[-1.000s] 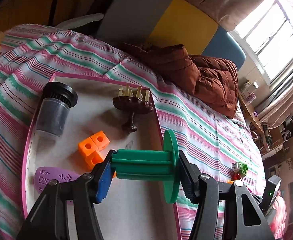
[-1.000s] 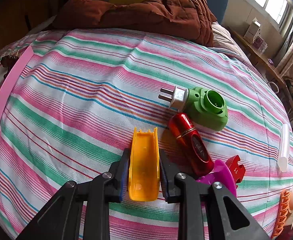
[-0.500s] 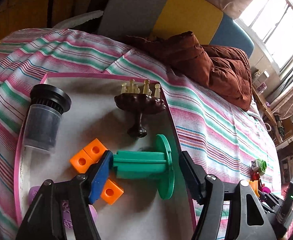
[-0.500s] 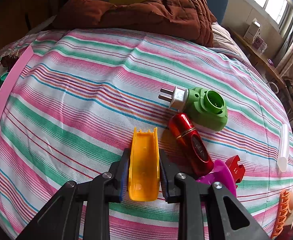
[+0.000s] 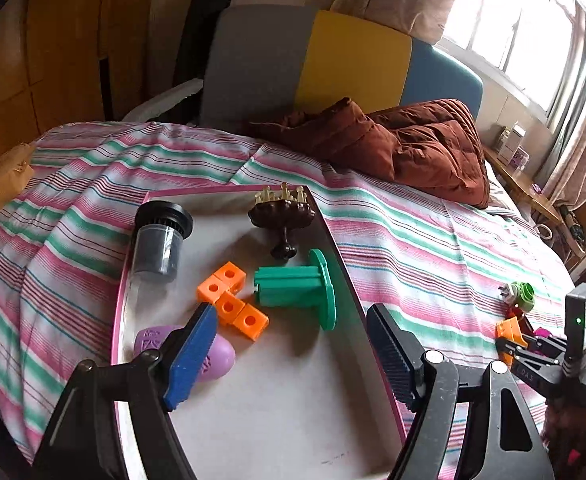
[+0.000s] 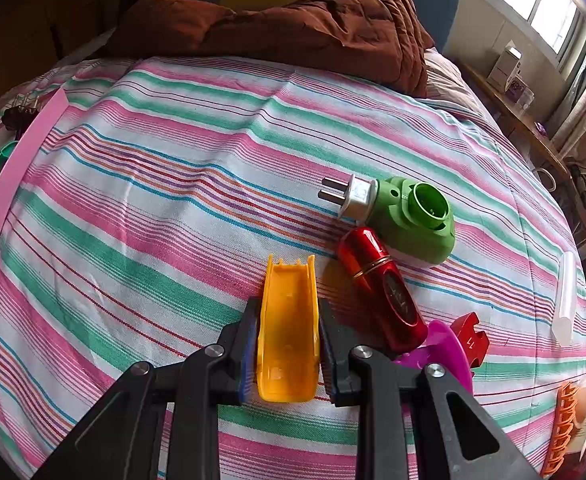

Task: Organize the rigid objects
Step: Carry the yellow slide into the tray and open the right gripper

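Observation:
My left gripper (image 5: 293,344) is open and empty above a pink-rimmed white tray (image 5: 277,412). A green spool (image 5: 297,286) lies on its side on the tray just beyond the fingers, next to orange cubes (image 5: 233,300), a purple piece (image 5: 213,354), a grey jar with a black lid (image 5: 159,240) and a brown stand (image 5: 283,216). My right gripper (image 6: 289,344) is shut on a yellow scoop-shaped piece (image 6: 289,328) over the striped bed. A red bottle (image 6: 385,300) and a green plug adapter (image 6: 409,216) lie just right of it.
A brown quilt (image 5: 393,148) lies at the bed's far end. A magenta piece (image 6: 445,348), a red block (image 6: 471,330), a white stick (image 6: 565,292) and an orange comb-like piece (image 6: 561,428) lie at right. The tray's pink edge (image 6: 9,184) shows at left.
My left gripper opened and let go of the green spool, which now lies on the tray, and drew back. My right gripper has not moved.

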The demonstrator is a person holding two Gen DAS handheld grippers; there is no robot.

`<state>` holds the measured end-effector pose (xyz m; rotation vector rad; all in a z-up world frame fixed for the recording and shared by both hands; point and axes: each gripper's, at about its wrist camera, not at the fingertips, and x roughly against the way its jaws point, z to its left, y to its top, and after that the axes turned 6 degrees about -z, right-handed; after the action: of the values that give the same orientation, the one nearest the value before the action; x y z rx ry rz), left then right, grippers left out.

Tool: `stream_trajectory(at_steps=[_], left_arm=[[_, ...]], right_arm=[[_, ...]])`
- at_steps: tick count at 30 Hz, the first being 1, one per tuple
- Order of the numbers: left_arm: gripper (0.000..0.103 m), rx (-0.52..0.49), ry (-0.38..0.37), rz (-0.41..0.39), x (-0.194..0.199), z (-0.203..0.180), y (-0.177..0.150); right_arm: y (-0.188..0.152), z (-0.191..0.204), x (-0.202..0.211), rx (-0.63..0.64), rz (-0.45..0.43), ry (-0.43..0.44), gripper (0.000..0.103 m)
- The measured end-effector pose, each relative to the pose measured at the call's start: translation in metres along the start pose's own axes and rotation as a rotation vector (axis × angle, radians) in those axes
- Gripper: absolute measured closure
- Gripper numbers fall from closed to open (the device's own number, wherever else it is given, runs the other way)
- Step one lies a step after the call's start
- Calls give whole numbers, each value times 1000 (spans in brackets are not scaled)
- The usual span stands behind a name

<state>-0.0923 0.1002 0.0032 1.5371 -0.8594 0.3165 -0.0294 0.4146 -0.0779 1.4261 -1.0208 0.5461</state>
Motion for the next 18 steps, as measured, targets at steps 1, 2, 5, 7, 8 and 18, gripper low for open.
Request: stream_trajectory(at_steps=[1,2,5,7,8,18], left_arm=[[26,-3,-3,2,4,0,-4],[26,-6,-3,5,8,-1,-7],[26,-14,3,7,18,-2,-18],[26,-22,7,6,23,-2,-23],[26,-27,10,5,26,-2,-26],[26,-33,23,12,44,8,-46]], right_arm=[[0,1,0,2,-1,-2,77],[0,1,0,5,-3,-4,77],[-1,2,0,10,-7,-8,77],[-1,2,0,8,-9,-8,77],[-2,2,1,7,-10,-8,77],[-3,3,0,6,-16,-15,78]])
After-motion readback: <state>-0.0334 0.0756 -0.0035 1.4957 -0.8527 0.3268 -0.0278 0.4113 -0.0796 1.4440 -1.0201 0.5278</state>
